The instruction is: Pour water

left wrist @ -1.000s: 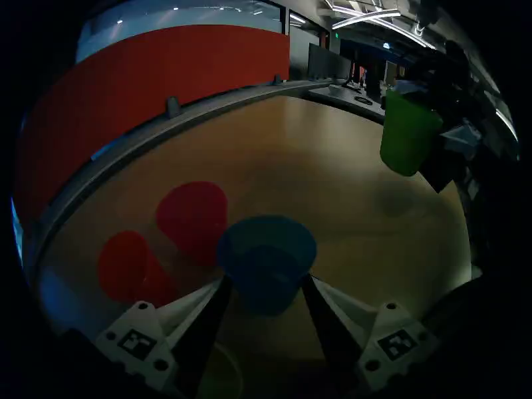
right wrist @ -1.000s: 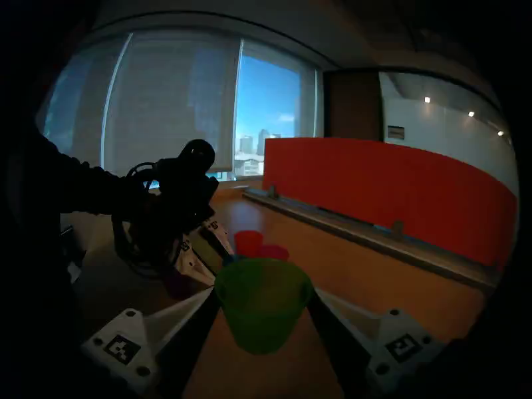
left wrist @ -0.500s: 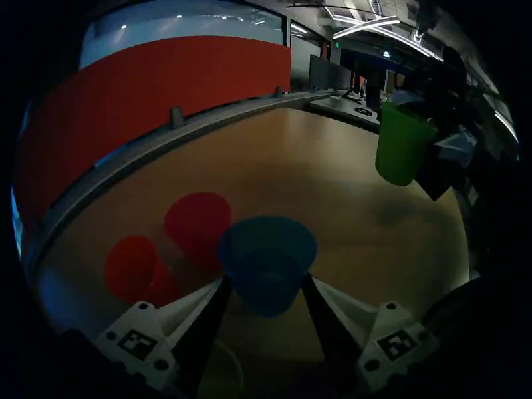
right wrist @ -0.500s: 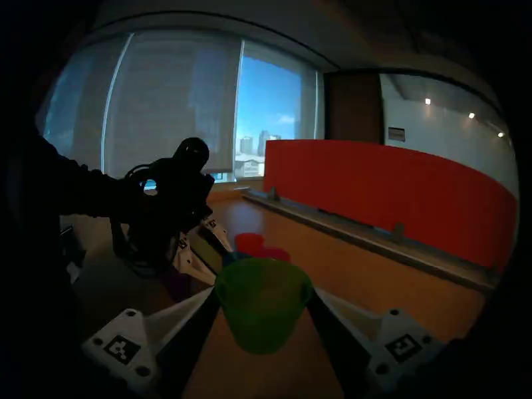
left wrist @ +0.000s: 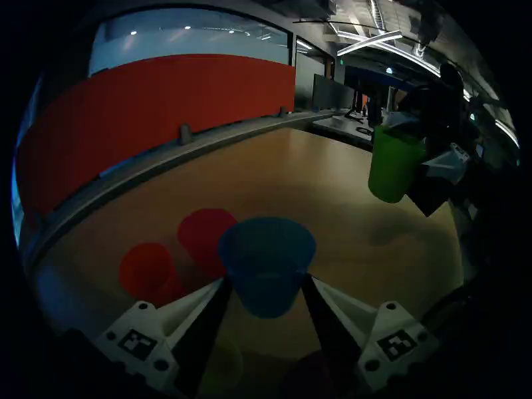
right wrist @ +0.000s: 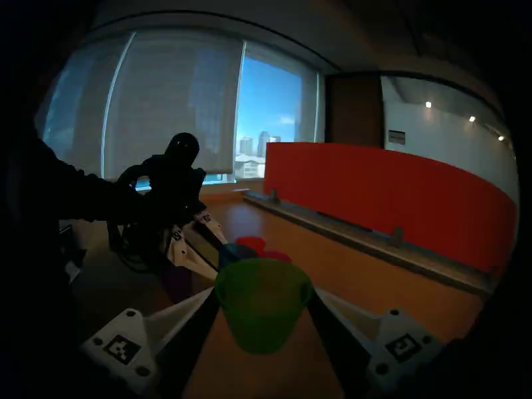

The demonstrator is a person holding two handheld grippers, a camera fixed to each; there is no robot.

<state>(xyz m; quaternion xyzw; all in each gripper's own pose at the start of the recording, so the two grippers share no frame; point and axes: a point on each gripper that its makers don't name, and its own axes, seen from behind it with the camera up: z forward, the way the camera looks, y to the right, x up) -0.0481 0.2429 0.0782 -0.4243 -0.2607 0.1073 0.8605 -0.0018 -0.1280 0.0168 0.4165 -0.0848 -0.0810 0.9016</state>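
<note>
While each of your grippers clamps a cup, the green one hangs clear of the table.
Your left gripper has its jaws closed partway onto the blue cup, one finger pressing each side, at the lower centre of the left gripper view. Your right gripper grips the green cup the same way, at the lower centre of the right gripper view. In the left gripper view, that cup sits at the upper right, well apart from the blue one. Two red cups stand on the table just left of the blue cup. You cannot tell from either view whether the held cups contain water.
</note>
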